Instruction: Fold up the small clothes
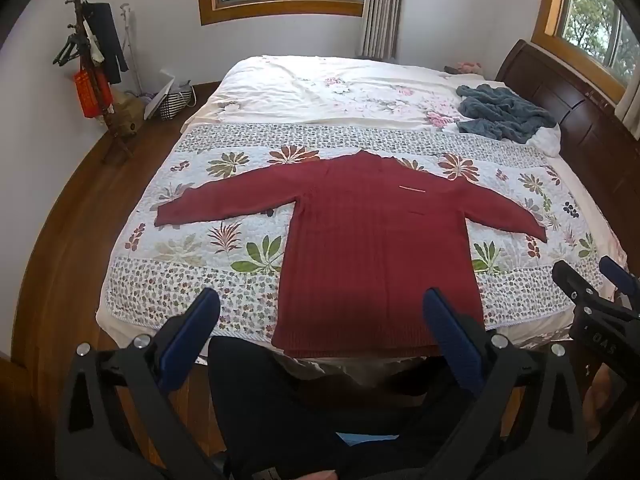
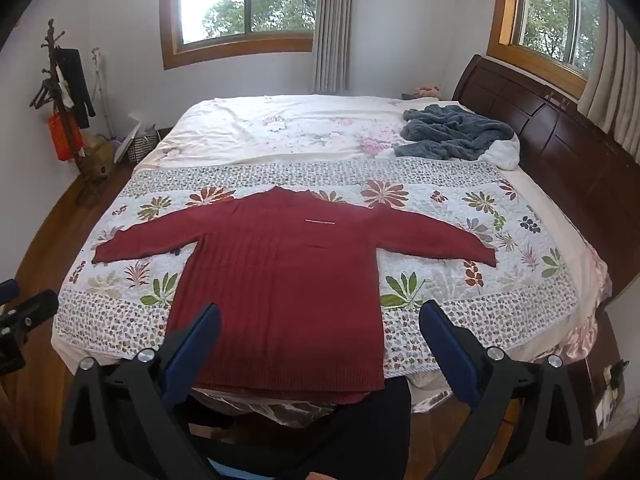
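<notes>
Sweater hem (image 2: 280, 394) dipping behind dark trousers (image 2: 360, 432), left gripper (image 2: 16, 320) cut by frame edge, coat stand items (image 1: 94, 76) too small to identify

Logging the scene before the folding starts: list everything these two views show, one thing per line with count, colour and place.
sweater: one, dark red, flat on the quilt, sleeves spread, hem at the near edge
quilt: one, white with leaf and flower print, across the near half of the bed
sheet: one, cream with pink flowers, far half of the bed
blanket: one, grey-blue, crumpled by the headboard
headboard: one, dark wood, right side
windows: two, wood-framed, far wall and right wall
coat stand: one, brown, far left corner, dark clothes and red bag hanging
left gripper: one, black with blue pads, open, above the hem
right gripper: one, same colours, open, above the hem
</notes>
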{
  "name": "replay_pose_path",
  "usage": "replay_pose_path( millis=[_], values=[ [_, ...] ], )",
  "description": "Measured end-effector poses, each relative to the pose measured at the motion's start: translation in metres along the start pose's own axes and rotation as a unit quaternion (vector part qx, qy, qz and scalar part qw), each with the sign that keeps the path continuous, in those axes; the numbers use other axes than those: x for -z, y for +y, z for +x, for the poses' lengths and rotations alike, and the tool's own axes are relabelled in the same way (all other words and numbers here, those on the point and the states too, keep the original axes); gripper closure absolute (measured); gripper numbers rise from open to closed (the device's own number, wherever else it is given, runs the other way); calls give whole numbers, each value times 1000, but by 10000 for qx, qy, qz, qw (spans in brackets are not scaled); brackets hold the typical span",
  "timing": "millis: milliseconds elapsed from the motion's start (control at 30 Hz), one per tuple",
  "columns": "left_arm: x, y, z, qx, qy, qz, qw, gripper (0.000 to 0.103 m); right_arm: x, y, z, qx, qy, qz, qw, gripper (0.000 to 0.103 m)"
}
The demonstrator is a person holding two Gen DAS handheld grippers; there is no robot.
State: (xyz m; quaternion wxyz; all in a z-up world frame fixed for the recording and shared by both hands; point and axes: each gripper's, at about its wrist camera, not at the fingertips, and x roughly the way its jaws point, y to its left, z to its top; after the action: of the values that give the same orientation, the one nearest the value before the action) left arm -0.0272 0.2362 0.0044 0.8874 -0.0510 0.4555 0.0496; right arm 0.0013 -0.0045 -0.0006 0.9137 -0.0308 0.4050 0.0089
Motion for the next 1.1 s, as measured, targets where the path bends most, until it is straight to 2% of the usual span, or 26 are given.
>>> replay_pose_path(
  millis=[1100],
  values=[
    [-3, 2, 1, -4, -12, -23, 10000, 3, -8, 2, -8, 72, -173, -38, 9998, 4]
  ],
)
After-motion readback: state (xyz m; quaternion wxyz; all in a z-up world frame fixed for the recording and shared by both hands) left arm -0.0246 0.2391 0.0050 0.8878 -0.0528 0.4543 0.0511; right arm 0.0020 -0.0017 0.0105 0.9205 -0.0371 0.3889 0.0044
